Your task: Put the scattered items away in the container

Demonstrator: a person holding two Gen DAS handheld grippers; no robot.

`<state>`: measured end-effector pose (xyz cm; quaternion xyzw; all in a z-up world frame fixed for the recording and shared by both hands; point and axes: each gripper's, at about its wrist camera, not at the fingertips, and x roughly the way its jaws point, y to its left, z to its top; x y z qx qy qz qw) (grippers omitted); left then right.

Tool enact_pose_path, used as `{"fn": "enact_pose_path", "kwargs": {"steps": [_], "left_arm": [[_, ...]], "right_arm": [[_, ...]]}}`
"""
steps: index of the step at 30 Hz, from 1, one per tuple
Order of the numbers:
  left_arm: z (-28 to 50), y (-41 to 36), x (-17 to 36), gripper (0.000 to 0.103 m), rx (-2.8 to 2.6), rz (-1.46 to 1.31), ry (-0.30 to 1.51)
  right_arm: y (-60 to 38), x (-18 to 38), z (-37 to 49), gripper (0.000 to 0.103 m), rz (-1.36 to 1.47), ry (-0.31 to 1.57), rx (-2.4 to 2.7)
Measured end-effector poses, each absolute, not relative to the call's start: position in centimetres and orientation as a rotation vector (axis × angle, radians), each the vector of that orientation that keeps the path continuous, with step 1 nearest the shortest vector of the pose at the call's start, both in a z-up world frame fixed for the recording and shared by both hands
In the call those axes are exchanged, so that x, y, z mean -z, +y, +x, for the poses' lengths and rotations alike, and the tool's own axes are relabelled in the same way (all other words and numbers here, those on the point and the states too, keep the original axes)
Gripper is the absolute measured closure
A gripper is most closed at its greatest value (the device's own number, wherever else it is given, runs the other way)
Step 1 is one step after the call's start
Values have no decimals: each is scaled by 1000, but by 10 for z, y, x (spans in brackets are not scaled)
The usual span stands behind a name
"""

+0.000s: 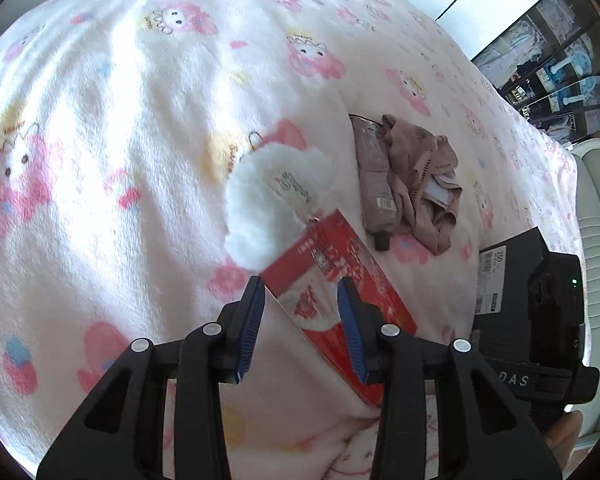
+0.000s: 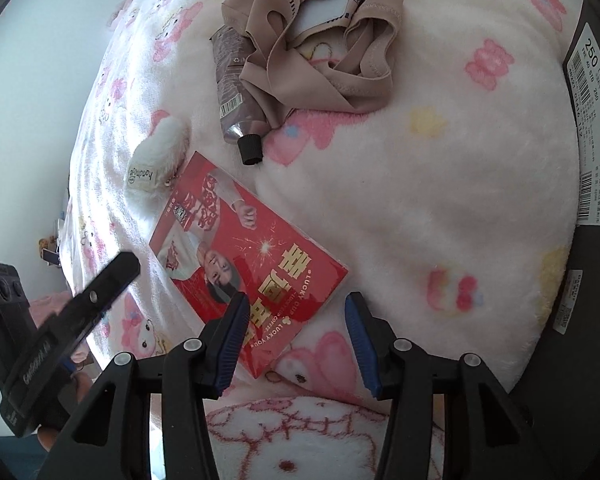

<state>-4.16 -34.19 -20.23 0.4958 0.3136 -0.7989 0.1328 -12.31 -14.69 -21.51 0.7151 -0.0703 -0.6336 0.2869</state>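
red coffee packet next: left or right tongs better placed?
Probably right. The right tongs stand open over the red packet's near corner, with the black box on that side. The left tongs are open over its far end, crowded by the white plush.

One red packet point(image 2: 252, 264), one white plush point(image 2: 156, 156), one tube point(image 2: 232, 92), one beige garment point(image 2: 320, 40), one black box point(image 2: 596, 128).

A crumpled beige fabric garment point(image 2: 320, 40) hides most of the grey-mauve squeeze tube point(image 2: 232, 92) on the bed. The dark cardboard box point(image 2: 596, 128) with its white barcode label runs off the frame's right edge, and the label's small print is illegible.
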Motion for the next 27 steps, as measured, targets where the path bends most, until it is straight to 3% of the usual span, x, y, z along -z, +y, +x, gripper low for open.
{"fn": "enact_pose_path", "kwargs": {"steps": [7,19,24,27], "left_arm": [[-76,-354,236,64,2276,1501,849],[-53,-337,237,64,2338,1636,1080],[-51,-340,230,64,2338,1596,990],[-59,-347,236,64,2338,1554,1090]], "right_arm": [[-155,220,-126,58,1927,-156,1663],[-150,181,-143,55,1726,-202,1902],[-156,182,-159,54,1774,-27,1993],[-147,187,-158,54,1785,-71,1965]]}}
